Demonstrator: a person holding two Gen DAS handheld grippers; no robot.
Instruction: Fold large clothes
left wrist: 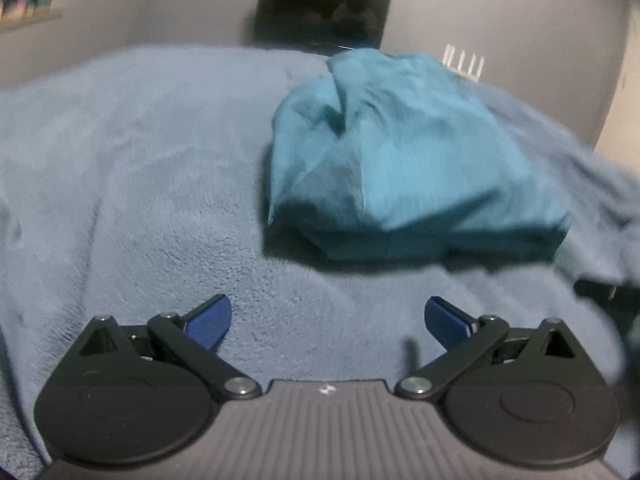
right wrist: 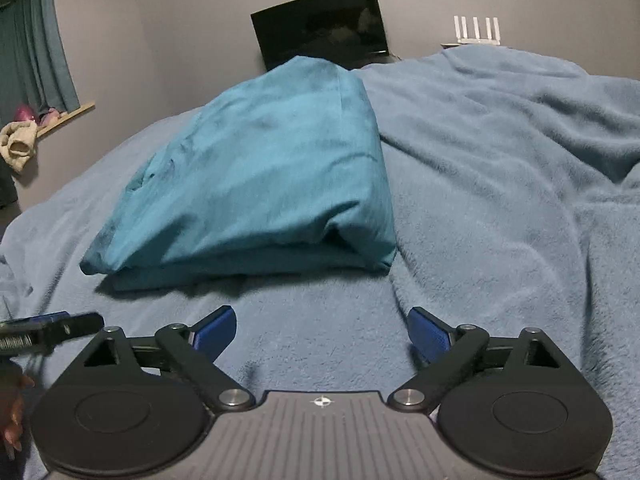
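While both the left gripper [left wrist: 326,322] and right gripper [right wrist: 322,332] stand wide apart and empty, your folded teal garment [right wrist: 256,176] rests mid-frame on the blue bed blanket [right wrist: 500,168], so square its loose edges (gently) before pressing flat.

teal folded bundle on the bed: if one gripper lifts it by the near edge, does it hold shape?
Probably not. The teal bundle is soft, creased cloth in loose stacked layers, so a one-edge lift would likely let it sag and unfold. It looks light for its bulk. Pushed, it would likely drag and bunch on the fuzzy blanket, not slide.
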